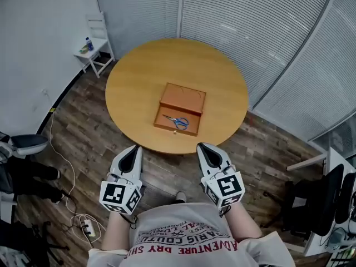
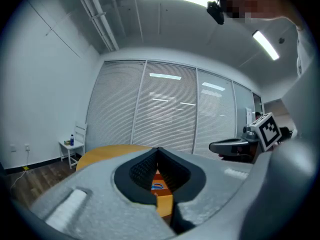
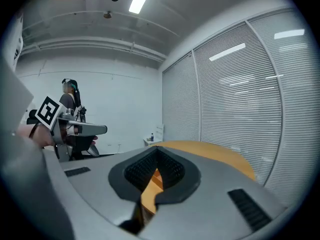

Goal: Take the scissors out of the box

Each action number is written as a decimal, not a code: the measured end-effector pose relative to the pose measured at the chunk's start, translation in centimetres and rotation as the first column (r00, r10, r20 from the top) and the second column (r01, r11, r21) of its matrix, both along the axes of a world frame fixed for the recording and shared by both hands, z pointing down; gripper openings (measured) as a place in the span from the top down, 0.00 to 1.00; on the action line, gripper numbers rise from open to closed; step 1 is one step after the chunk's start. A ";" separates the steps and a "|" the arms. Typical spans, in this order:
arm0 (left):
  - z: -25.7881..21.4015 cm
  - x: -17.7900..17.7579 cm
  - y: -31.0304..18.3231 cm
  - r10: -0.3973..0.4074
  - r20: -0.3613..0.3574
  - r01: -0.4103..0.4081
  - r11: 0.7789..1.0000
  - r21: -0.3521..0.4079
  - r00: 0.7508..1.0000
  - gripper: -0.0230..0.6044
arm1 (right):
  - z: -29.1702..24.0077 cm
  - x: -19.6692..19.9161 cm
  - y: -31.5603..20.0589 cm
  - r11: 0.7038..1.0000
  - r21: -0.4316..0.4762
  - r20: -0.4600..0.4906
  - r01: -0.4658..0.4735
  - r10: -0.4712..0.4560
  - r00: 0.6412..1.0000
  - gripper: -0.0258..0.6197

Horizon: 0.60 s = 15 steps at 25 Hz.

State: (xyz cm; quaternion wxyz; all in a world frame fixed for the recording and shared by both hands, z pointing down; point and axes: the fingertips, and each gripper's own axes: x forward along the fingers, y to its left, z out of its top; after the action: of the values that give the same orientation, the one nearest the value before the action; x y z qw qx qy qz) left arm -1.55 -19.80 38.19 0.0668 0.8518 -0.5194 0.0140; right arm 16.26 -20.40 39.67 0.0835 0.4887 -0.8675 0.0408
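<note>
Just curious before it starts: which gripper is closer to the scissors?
Right. The right gripper hovers at the table edge just right of the scissors; the left gripper is farther off to their left.

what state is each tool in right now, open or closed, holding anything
left tool: closed, holding nothing
right tool: closed, holding nothing

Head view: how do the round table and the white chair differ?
The table is round and wood-coloured; the chair is white and smaller. The table bears the open box with scissors; the chair bears a bottle. Both stand on the plank floor.
</note>
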 end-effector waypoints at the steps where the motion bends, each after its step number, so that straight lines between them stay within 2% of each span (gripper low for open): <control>1: 0.1 0.7 -0.8 -0.010 0.007 0.010 1.000 -0.003 1.000 0.95 | 0.4 0.9 -1.1 1.000 -0.011 0.007 0.004 -0.004 1.000 0.95; 8: 1.9 2.9 -5.9 -0.035 0.057 0.037 0.998 -0.049 0.998 0.95 | 3.5 3.8 -7.6 0.995 -0.097 0.013 0.032 -0.031 0.999 0.95; 15: 4.5 3.7 -11.0 0.008 0.059 -0.003 0.996 -0.086 0.998 0.95 | 9.9 1.5 -12.1 0.958 -0.266 -0.116 0.112 -0.147 0.982 0.95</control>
State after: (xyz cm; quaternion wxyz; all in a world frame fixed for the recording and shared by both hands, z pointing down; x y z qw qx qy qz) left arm 2.17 -30.75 42.65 0.0879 0.8489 -0.5175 0.0620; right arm 17.74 -32.45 49.57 0.2072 0.4173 -0.8773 0.1147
